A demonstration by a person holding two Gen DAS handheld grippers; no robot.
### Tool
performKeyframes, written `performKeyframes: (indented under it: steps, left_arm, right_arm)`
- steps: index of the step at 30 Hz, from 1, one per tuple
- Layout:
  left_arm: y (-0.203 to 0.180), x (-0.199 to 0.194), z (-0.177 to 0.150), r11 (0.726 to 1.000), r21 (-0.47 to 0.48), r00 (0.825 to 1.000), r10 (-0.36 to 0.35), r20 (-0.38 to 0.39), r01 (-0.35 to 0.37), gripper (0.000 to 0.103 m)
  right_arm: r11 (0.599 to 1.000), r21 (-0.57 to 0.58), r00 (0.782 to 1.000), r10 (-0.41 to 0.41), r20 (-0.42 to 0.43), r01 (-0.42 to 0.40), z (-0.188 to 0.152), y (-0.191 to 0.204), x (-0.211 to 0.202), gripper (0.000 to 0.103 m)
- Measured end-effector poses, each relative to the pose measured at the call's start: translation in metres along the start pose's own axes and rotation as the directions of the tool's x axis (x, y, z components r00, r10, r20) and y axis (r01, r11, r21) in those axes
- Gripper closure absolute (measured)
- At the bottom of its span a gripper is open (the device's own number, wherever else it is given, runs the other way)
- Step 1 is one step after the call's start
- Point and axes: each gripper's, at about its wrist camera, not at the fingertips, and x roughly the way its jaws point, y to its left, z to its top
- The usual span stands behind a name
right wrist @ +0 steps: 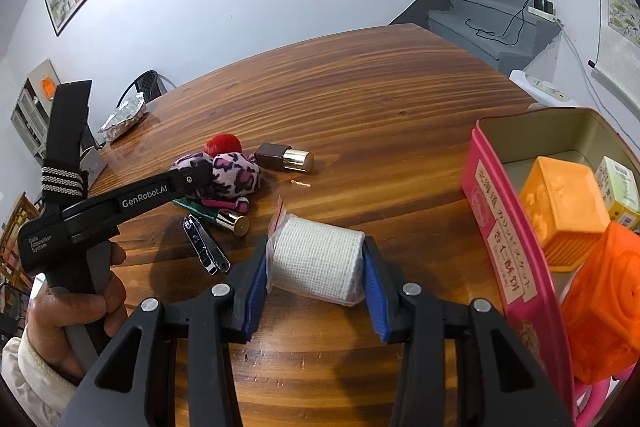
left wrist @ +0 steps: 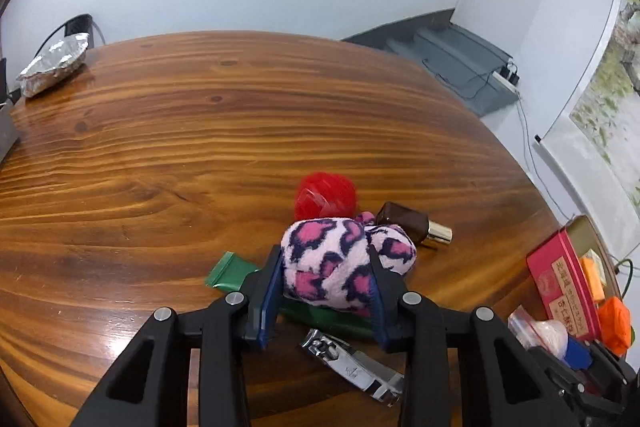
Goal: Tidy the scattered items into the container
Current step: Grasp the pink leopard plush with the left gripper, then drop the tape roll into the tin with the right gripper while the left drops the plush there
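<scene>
My left gripper (left wrist: 325, 255) is shut on a pink leopard-print plush piece (left wrist: 332, 263), its blue pads pressing both sides. The plush sits in a small pile with a red mesh ball (left wrist: 326, 197), a brown bottle with a gold cap (left wrist: 412, 225), a green tube (left wrist: 230, 269) and a nail clipper (left wrist: 352, 367). My right gripper (right wrist: 316, 247) is shut on a white bandage roll in a clear bag (right wrist: 316, 263), just left of the open pink tin (right wrist: 496, 211). Two orange cubes (right wrist: 560, 203) and a small yellow box (right wrist: 618, 187) lie inside the tin.
A crumpled foil tray (right wrist: 124, 121) rests at the table's far left edge. A person's hand (right wrist: 76, 311) grips the left tool's handle at the lower left. Bare wooden tabletop (left wrist: 240, 115) stretches behind the pile. Grey steps with cables lie beyond the table.
</scene>
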Motion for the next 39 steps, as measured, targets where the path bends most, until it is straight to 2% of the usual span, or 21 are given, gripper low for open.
performKeyframes:
  steps: [7,14,20,23,25,27,31,34,36,39]
  left_arm:
    - [-0.011,-0.038,-0.001,0.999,0.031,0.996,0.010,0.093,-0.012,0.065]
    - [-0.018,-0.068,-0.004,1.000,0.025,0.993,-0.017,0.119,0.014,0.065]
    - [-0.020,-0.095,-0.018,1.000,-0.005,0.989,-0.022,0.145,0.023,0.065]
    - [-0.020,-0.111,-0.028,0.999,-0.022,0.985,-0.039,0.166,0.043,0.065]
    - [-0.024,-0.117,-0.034,0.999,-0.013,0.985,-0.049,0.166,0.052,0.065]
    - [-0.032,-0.122,-0.037,0.998,0.001,0.984,-0.056,0.167,0.057,0.065]
    - [-0.057,-0.131,-0.040,0.995,0.037,0.980,-0.101,0.172,0.096,0.065]
    - [-0.080,-0.138,-0.046,0.989,0.089,0.976,-0.131,0.172,0.118,0.065]
    - [-0.092,-0.142,-0.049,0.985,0.113,0.974,-0.148,0.172,0.129,0.065]
    - [-0.110,-0.146,-0.051,0.977,0.141,0.970,-0.180,0.165,0.158,0.065]
  right_arm:
    - [1.000,-0.003,0.999,-0.019,0.033,0.019,0.001,-0.001,-0.004,0.057]
    - [0.999,-0.014,0.998,-0.033,0.055,0.034,0.002,-0.001,-0.008,0.057]
    - [0.999,-0.009,0.992,-0.047,0.117,0.049,0.004,-0.003,-0.021,0.057]
    - [0.999,-0.003,0.986,-0.043,0.163,0.044,0.005,-0.005,-0.036,0.056]
    - [1.000,0.019,0.987,-0.026,0.159,0.023,0.004,-0.010,-0.047,0.056]
    - [0.999,0.039,0.984,-0.007,0.177,0.001,0.000,-0.017,-0.065,0.056]
    - [0.997,0.077,0.972,-0.024,0.233,0.007,-0.010,-0.035,-0.104,0.056]
    - [0.995,0.089,0.964,-0.064,0.260,0.042,-0.018,-0.054,-0.129,0.056]
    - [0.989,0.115,0.951,-0.127,0.282,0.098,-0.023,-0.073,-0.147,0.056]
    - [0.977,0.167,0.938,-0.180,0.296,0.134,-0.029,-0.103,-0.167,0.056]
